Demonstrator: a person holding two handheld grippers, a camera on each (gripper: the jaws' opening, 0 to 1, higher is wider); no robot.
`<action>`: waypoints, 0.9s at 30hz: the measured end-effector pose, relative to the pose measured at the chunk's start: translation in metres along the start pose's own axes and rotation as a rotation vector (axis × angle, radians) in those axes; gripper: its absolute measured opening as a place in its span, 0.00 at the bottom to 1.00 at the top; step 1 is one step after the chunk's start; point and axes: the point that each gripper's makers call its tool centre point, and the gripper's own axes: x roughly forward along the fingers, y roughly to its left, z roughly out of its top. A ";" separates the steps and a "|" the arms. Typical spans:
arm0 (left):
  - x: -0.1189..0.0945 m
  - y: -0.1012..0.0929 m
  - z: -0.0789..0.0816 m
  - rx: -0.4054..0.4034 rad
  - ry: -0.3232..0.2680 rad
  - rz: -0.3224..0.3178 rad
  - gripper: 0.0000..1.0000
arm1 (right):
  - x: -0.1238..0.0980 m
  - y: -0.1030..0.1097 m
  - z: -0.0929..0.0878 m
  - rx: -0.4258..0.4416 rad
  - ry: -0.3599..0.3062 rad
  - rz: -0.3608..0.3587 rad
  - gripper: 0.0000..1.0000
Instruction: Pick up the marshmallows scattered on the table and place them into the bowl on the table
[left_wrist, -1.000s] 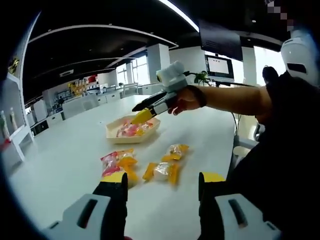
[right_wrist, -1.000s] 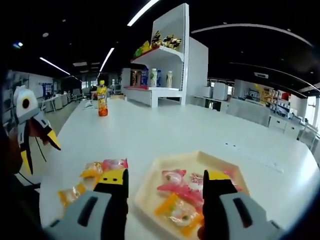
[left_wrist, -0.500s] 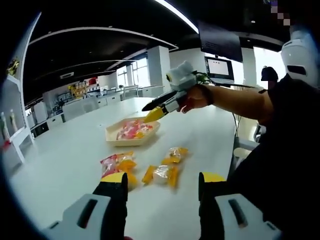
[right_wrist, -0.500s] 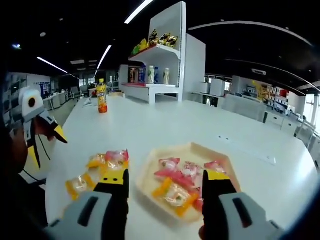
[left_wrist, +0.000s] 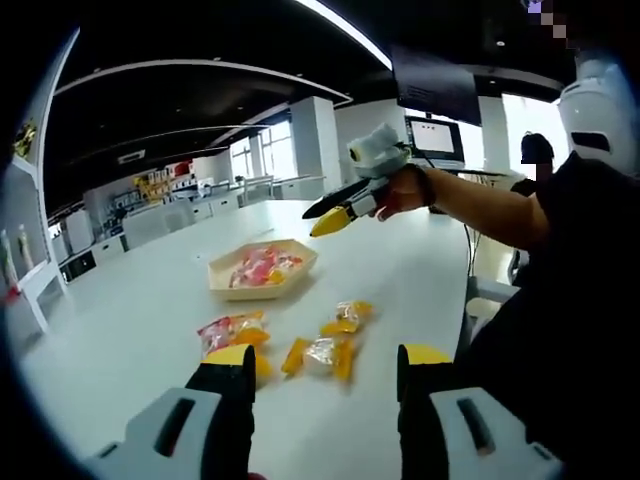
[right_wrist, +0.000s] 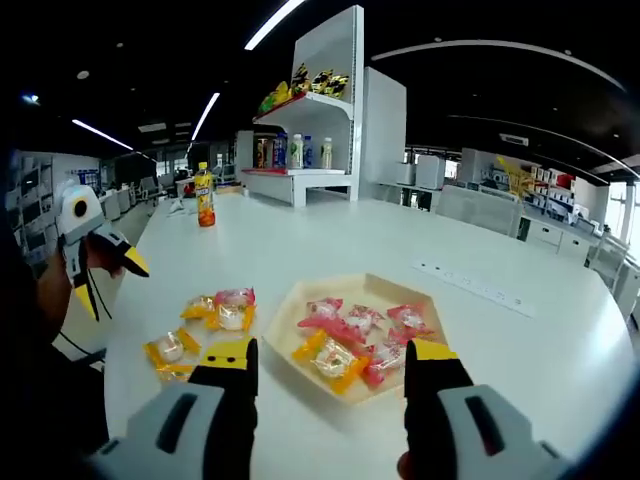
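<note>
Your right gripper (right_wrist: 327, 362) hangs above the table (right_wrist: 330, 245) with its jaws wide and empty, and the hexagonal bowl (right_wrist: 385, 290) of wrapped marshmallows sits just ahead of them. The loose marshmallows lie off that gripper's left jaw: 1 pink-and-yellow pack (right_wrist: 225, 308) and 1 yellow pack (right_wrist: 168, 349), near each other but apart. Your left gripper (left_wrist: 325, 361) is also spread wide with nothing in it, and in its own view 3 loose packs lie just beyond its tips: 1 ahead of the left jaw (left_wrist: 228, 329), 1 between the jaws (left_wrist: 322, 353), 1 a little further on (left_wrist: 347, 314). The likely slips, as I judge them, are crinkly wrappers skidding out from a shallow pinch, a jaw closing on 2 neighbouring packs at once, or your 2 grippers crossing over the same pile and knocking the bowl.
</note>
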 end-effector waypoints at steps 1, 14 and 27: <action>0.000 0.000 0.000 -0.001 0.002 0.001 0.56 | -0.003 0.001 -0.001 0.000 0.001 -0.001 0.58; 0.005 -0.002 0.002 0.001 -0.002 -0.010 0.56 | -0.033 0.006 -0.017 0.007 0.001 0.013 0.58; 0.007 -0.005 0.019 0.047 -0.081 -0.027 0.56 | -0.071 -0.005 -0.037 0.062 -0.030 0.011 0.55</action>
